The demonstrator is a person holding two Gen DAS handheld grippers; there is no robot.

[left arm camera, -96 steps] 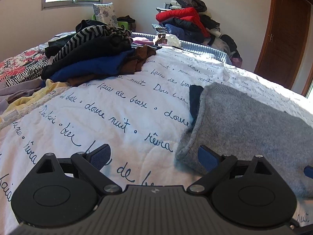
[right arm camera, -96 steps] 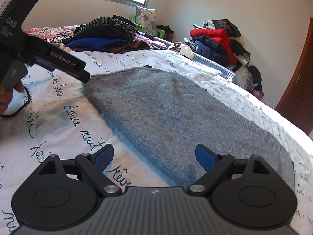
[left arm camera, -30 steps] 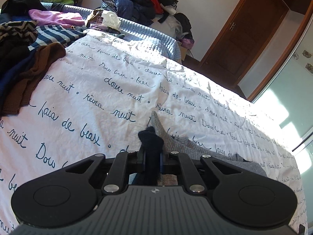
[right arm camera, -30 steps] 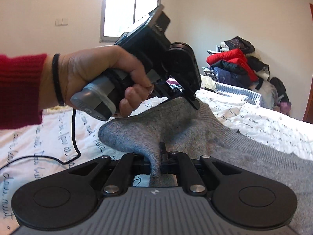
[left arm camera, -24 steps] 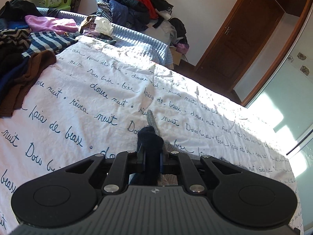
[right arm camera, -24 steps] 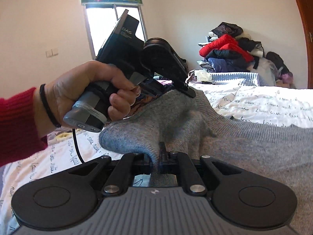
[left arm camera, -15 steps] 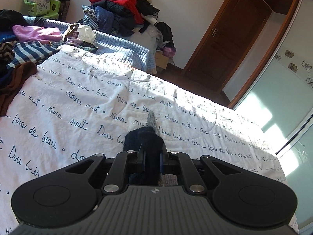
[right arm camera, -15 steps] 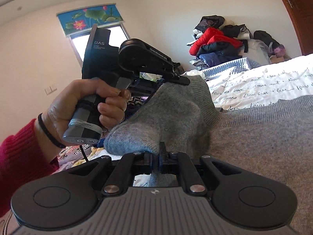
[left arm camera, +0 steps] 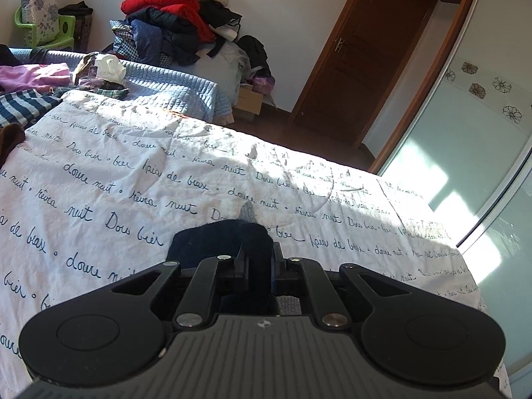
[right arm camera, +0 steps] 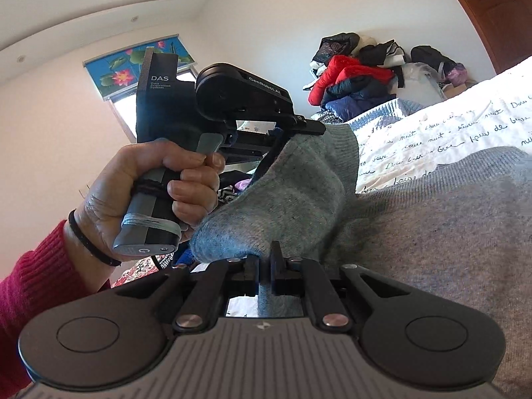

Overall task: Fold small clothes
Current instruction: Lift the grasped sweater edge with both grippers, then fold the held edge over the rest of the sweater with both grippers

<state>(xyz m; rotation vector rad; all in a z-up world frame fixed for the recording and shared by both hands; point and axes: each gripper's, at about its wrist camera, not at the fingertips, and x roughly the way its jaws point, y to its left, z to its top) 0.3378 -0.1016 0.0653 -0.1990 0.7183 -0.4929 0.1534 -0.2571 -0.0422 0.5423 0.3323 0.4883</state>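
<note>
A grey knit sweater [right arm camera: 432,219] with a navy lining lies partly on the white bedspread [left arm camera: 139,173], with one edge lifted off it. My right gripper [right arm camera: 264,259] is shut on a fold of that grey edge. In the right wrist view my left gripper [right arm camera: 286,133], held in a person's hand [right arm camera: 139,183], is shut on the same edge farther along. In the left wrist view the left gripper [left arm camera: 259,257] pinches navy fabric [left arm camera: 219,239], with a grey tip [left arm camera: 247,212] poking out beyond it. The lifted edge sags between the two grippers.
A heap of jackets, red on top [left arm camera: 166,3], rises behind the bed. Folded clothes [left arm camera: 20,109] lie at the bedspread's left edge. A brown door [left arm camera: 365,66] and a glass wardrobe front [left arm camera: 482,133] stand to the right. A green chair [left arm camera: 63,26] stands in the far corner.
Both grippers have carried the sweater's edge across the bed toward the door side, with the left one rising. The right gripper has rolled, so its view now tilts.
</note>
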